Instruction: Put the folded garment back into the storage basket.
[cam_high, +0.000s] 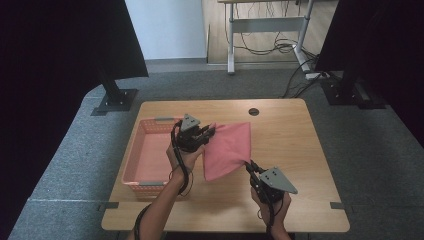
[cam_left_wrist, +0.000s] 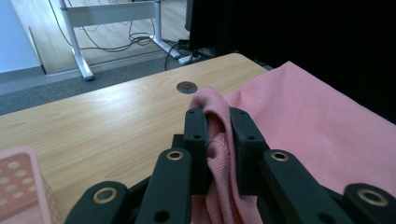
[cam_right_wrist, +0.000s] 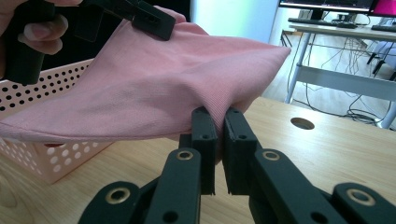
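Observation:
A pink cloth (cam_high: 227, 148) hangs spread above the middle of the wooden table (cam_high: 290, 135), held at two edges. My left gripper (cam_high: 209, 132) is shut on its upper left corner, with cloth (cam_left_wrist: 303, 130) bunched between the jaws (cam_left_wrist: 218, 116). My right gripper (cam_high: 249, 165) is shut on the lower right edge of the cloth (cam_right_wrist: 154, 88), its fingertips (cam_right_wrist: 217, 114) pinching a fold. The left gripper (cam_right_wrist: 149, 21) also appears at the top of the right gripper view, clamped on the cloth.
A pink perforated basket (cam_high: 133, 165) stands on the left part of the table, just left of my left hand; its wall (cam_right_wrist: 42, 158) sits under the cloth's hanging edge. A round cable hole (cam_high: 254, 111) lies near the far edge. Dark screens flank the table.

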